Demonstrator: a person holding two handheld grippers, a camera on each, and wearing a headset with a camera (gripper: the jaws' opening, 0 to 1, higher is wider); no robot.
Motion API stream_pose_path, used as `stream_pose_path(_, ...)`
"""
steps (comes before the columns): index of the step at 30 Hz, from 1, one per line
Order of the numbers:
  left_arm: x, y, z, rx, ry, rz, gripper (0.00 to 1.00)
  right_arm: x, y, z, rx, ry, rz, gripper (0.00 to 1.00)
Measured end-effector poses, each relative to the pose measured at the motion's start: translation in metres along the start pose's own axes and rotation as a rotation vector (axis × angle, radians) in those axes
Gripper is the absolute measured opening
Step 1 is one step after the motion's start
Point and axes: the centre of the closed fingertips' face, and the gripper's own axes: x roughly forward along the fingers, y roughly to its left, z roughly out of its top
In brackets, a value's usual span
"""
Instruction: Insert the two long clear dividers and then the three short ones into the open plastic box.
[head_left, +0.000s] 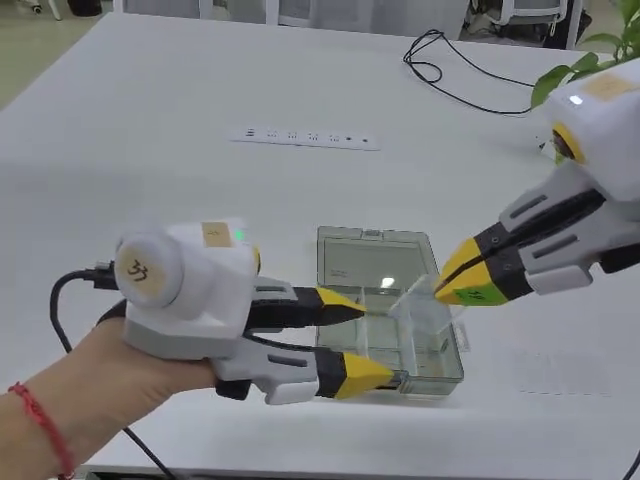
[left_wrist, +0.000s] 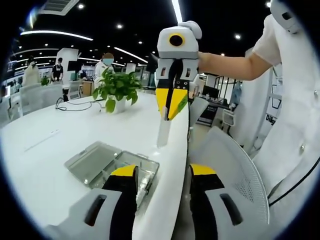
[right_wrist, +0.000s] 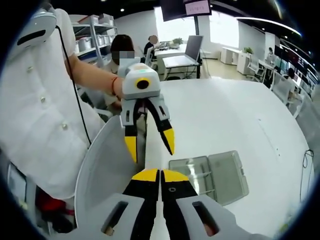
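Around the work, we see little else.
We see a white surface carrying a white power strip farther back, a looped black cable beyond it, and a leafy green plant at the far right.

box at table's front edge, power strip behind, cable beyond

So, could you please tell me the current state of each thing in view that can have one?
plastic box: open, with its lid folded back flat.
left hand-held gripper: open, holding nothing.
right hand-held gripper: shut on the clear divider.
clear divider: gripped at one end, above the box, not yet seated.
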Motion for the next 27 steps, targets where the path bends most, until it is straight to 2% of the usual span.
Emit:
stream_pose_path(5,-0.006,0.010,-0.006,0.011,0.009,0.041,0.55,0.007,-0.013,0.000,0.003,-0.002,-0.026,0.03)
stream_pose_path(11,-0.014,0.020,-0.015,0.025,0.031,0.075,0.64,0.019,-0.025,0.001,0.008,-0.007,-0.051,0.03)
stream_pose_path(20,-0.022,0.030,-0.028,0.031,0.075,0.103,0.80,0.038,-0.046,-0.002,0.001,0.002,-0.081,0.03)
stream_pose_path(24,-0.023,0.031,-0.032,0.034,0.081,0.104,0.85,0.047,-0.053,-0.005,0.003,0.004,-0.088,0.03)
stream_pose_path(27,-0.024,0.032,-0.034,0.029,0.076,0.106,0.93,0.057,-0.058,-0.009,0.000,0.004,-0.094,0.03)
